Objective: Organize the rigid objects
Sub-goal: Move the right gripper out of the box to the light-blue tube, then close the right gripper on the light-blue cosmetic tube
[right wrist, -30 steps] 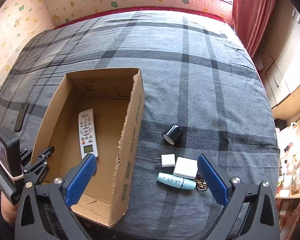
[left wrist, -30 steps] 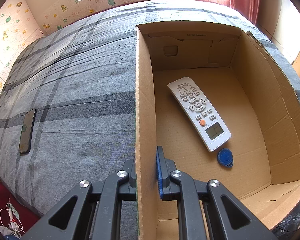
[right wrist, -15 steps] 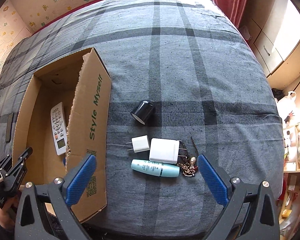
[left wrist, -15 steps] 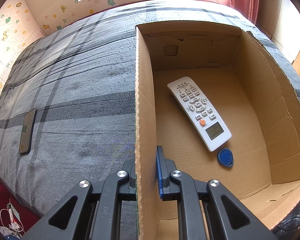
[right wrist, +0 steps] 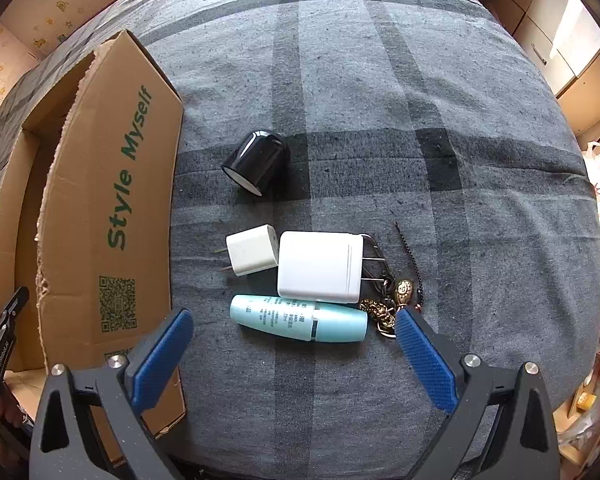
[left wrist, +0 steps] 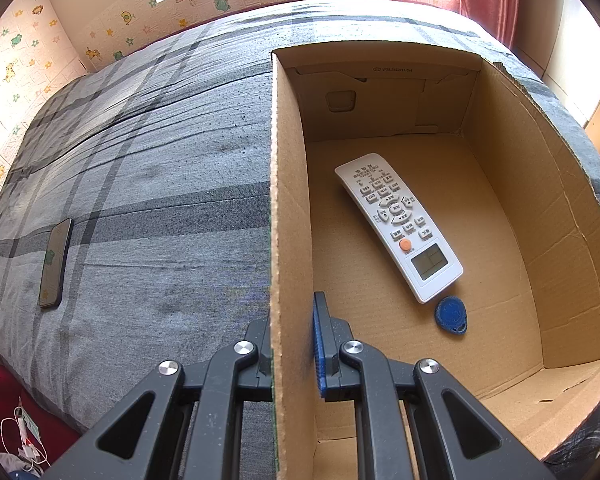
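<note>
My left gripper (left wrist: 292,344) is shut on the left wall of the cardboard box (left wrist: 288,208), which also shows in the right wrist view (right wrist: 112,208). Inside the box lie a white remote (left wrist: 398,224) and a blue key fob (left wrist: 452,315). My right gripper (right wrist: 292,354) is open and empty, low over the bed, just in front of a light blue tube (right wrist: 300,318). Behind the tube lie a small white plug (right wrist: 252,250), a larger white charger (right wrist: 320,266), a bronze keychain (right wrist: 388,304) and a black cap (right wrist: 258,162).
The grey plaid bed cover (right wrist: 420,120) carries everything. A dark phone (left wrist: 55,264) lies on the bed left of the box. Cabinets (right wrist: 572,52) and clutter stand beyond the bed's right edge.
My right gripper has moved right and down, from over the box toward the group of small objects, which now look larger and closer. My left gripper has kept its hold on the box wall.
</note>
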A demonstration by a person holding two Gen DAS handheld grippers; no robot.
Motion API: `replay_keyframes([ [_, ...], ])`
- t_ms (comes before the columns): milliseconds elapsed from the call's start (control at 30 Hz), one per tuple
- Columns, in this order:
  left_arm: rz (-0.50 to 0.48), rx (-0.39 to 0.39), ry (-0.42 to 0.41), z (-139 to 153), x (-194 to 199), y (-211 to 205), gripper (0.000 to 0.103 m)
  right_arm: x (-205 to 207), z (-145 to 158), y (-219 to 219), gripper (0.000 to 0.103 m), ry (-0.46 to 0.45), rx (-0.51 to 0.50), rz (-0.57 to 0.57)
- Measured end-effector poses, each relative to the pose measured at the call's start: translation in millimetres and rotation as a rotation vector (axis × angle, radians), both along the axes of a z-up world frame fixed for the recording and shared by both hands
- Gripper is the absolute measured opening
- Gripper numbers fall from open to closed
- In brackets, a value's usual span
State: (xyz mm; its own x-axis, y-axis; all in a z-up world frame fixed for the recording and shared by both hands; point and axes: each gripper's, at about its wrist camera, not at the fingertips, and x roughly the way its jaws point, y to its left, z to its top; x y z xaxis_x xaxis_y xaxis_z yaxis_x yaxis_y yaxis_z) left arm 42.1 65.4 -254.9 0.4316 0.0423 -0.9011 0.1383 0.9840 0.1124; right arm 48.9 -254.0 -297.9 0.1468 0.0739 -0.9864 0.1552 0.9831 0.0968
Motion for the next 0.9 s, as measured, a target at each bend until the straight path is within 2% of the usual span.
replay_keyframes([
  [233, 0.0, 0.0, 0.001, 0.0, 0.1, -0.1, 0.013, 4.2, -21.6, -1.4, 0.103, 0.036, 0.008, -0.015],
  [667, 0.001, -0.001, 0.001, 1.0, 0.1, 0.5, 0.013, 15.3, -37.9, 5.9, 0.102, 0.053, -0.006, -0.017],
  [733, 0.001, -0.001, 0.001, 1.0, 0.2, 0.5, 0.013, 14.5, -38.2, 6.1, 0.098, 0.053, -0.005, -0.016],
  [767, 0.001, -0.001, 0.001, 1.0, 0.1, 0.5, 0.013, 17.0, -38.5, 6.4, 0.091, 0.054, -0.005, -0.014],
  [900, 0.0, 0.0, 0.001, 1.0, 0.0, 0.7, 0.013, 16.0, -30.5, 11.1, 0.09, 0.047, -0.012, -0.013],
])
